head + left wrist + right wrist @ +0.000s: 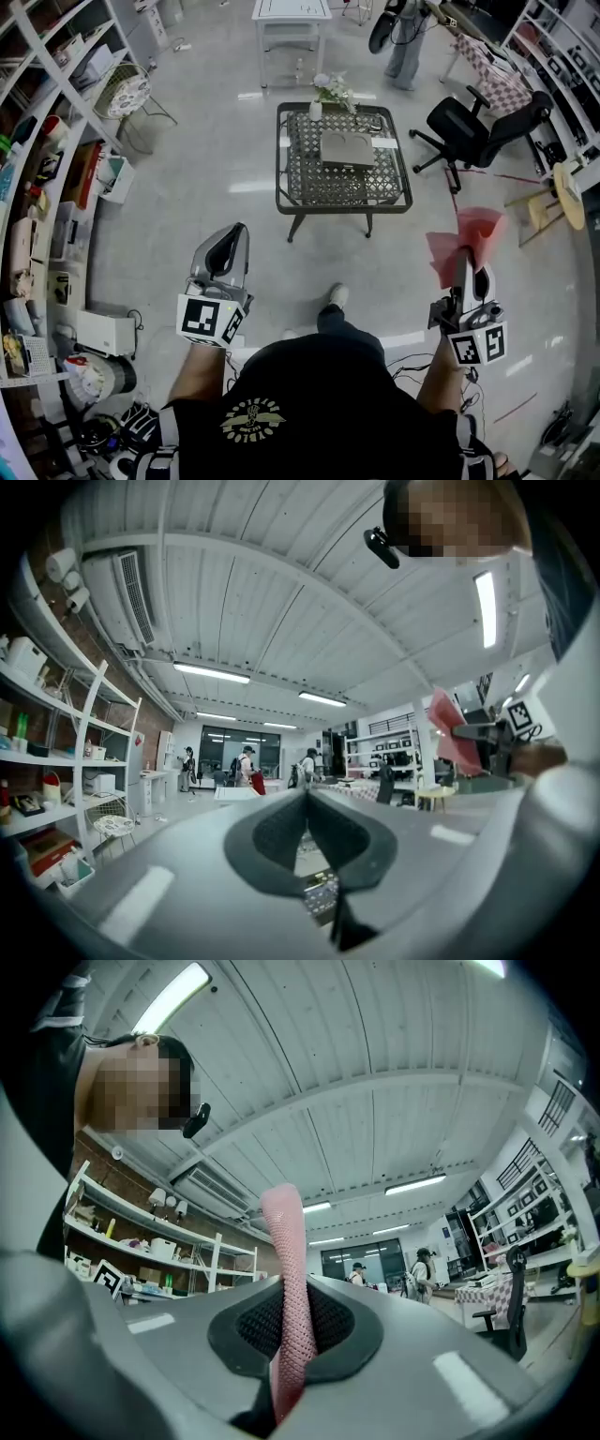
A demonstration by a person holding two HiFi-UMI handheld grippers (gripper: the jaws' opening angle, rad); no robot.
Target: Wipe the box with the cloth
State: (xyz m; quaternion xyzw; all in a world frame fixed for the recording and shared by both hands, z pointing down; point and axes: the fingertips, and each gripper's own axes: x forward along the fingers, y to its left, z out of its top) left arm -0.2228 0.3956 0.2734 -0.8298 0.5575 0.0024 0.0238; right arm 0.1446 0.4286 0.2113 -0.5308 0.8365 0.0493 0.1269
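Note:
The box (347, 148) is flat and grey and lies on a black mesh table (309, 180) a few steps ahead of me. Both grippers are held up at waist height, well short of the table. My right gripper (466, 258) is shut on a pink-red cloth (462, 239), which sticks up from the jaws and flops over. In the right gripper view the cloth (286, 1269) runs up between the pads of the right gripper (284, 1283). My left gripper (238, 232) holds nothing. In the left gripper view its tips meet, so the left gripper (307, 797) is shut. The cloth (448, 731) shows there at the right.
A vase of flowers (330, 92) stands on the table's far edge. A black office chair (473, 131) is to the table's right, with a wooden stool (553, 202) beyond it. Shelving (37, 187) lines the left wall. A white table (291, 14) and a person (408, 37) are at the back.

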